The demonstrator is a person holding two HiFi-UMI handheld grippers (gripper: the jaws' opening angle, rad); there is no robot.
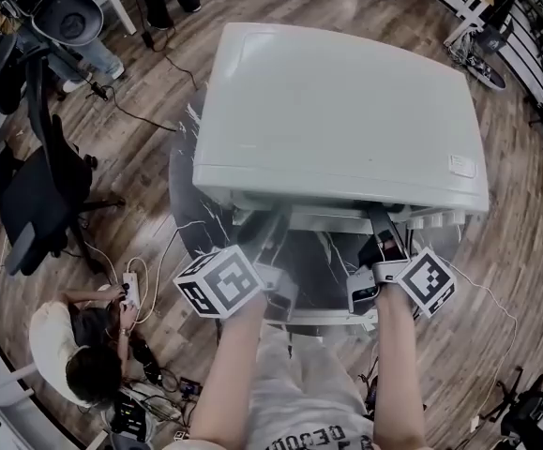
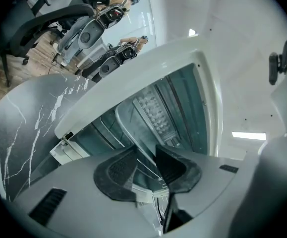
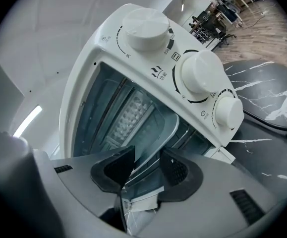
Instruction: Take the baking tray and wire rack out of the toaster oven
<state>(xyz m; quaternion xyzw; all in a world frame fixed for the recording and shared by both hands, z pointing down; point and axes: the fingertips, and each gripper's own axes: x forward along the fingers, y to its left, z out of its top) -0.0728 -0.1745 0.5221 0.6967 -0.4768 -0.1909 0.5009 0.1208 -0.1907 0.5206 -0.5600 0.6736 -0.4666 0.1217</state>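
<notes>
Grey metal baking tray (image 3: 155,125) inside white toaster oven (image 1: 341,120) mouth, long axis crosswise, dead ahead. Left gripper (image 2: 146,150), right gripper (image 3: 147,150) equally near: jaws spread, apparently straddling tray's front lip, not pinching.

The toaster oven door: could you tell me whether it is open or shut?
Open: the door lies lowered, and both gripper views see inside.

From overhead, the toaster oven (image 1: 337,120) shows only its white top, so its inside is hidden, and the tips of the left gripper (image 2: 145,165) and right gripper (image 3: 147,168) sit out of sight under its front edge. Up close, the tray (image 3: 155,125) loses its near rim behind the pads, and the print round the knobs (image 3: 200,76) is too small to read.
</notes>
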